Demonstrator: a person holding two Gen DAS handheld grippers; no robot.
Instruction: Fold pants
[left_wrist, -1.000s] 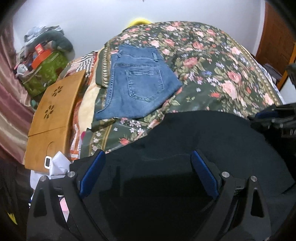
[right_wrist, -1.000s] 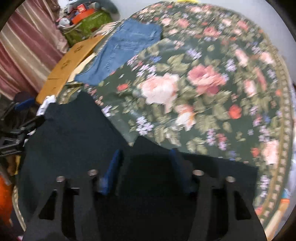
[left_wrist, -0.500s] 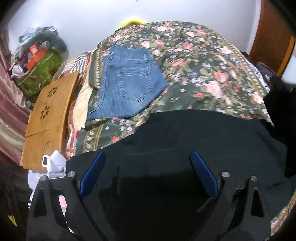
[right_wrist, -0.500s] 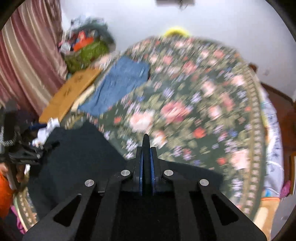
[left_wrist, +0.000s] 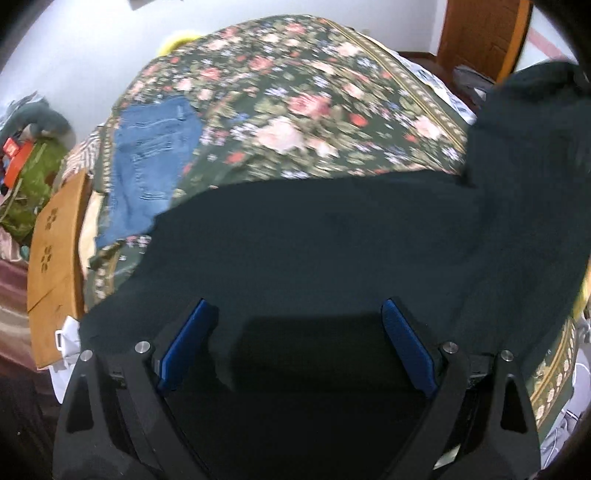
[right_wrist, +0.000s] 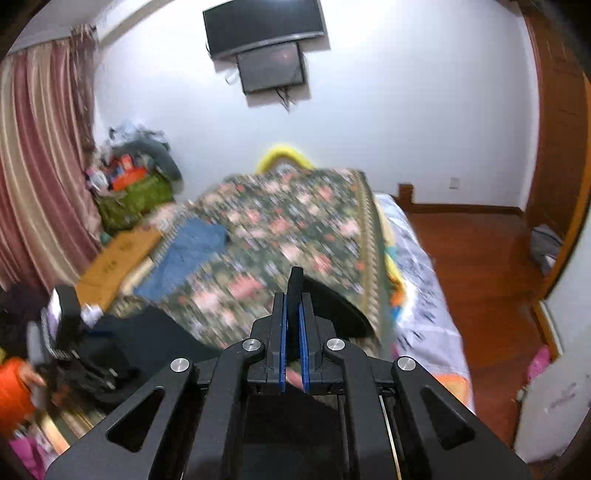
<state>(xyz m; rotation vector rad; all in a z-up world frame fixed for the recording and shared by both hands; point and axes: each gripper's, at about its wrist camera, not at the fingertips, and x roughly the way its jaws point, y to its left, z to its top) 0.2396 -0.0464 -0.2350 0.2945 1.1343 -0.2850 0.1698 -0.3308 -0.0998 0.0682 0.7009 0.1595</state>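
Dark navy pants (left_wrist: 314, 236) lie across the near end of a floral bedspread (left_wrist: 295, 92). My left gripper (left_wrist: 295, 343) is open just above the cloth, its blue pads apart with nothing between them. The pants' right end is lifted at the right edge of the left wrist view (left_wrist: 528, 122). My right gripper (right_wrist: 293, 302) is shut on a fold of the dark pants (right_wrist: 295, 284) and holds it raised above the bed; cloth drapes below it (right_wrist: 332, 306).
Folded blue jeans (left_wrist: 151, 155) lie on the bed's left side, also in the right wrist view (right_wrist: 188, 247). A wooden lap tray (left_wrist: 55, 266) and a clutter pile (right_wrist: 136, 177) are left of the bed. The wooden floor (right_wrist: 472, 266) is on the right.
My right gripper has shut on the pants' edge and lifted it high, tilting up toward the wall. My left gripper stayed open over the cloth and shifted slightly.
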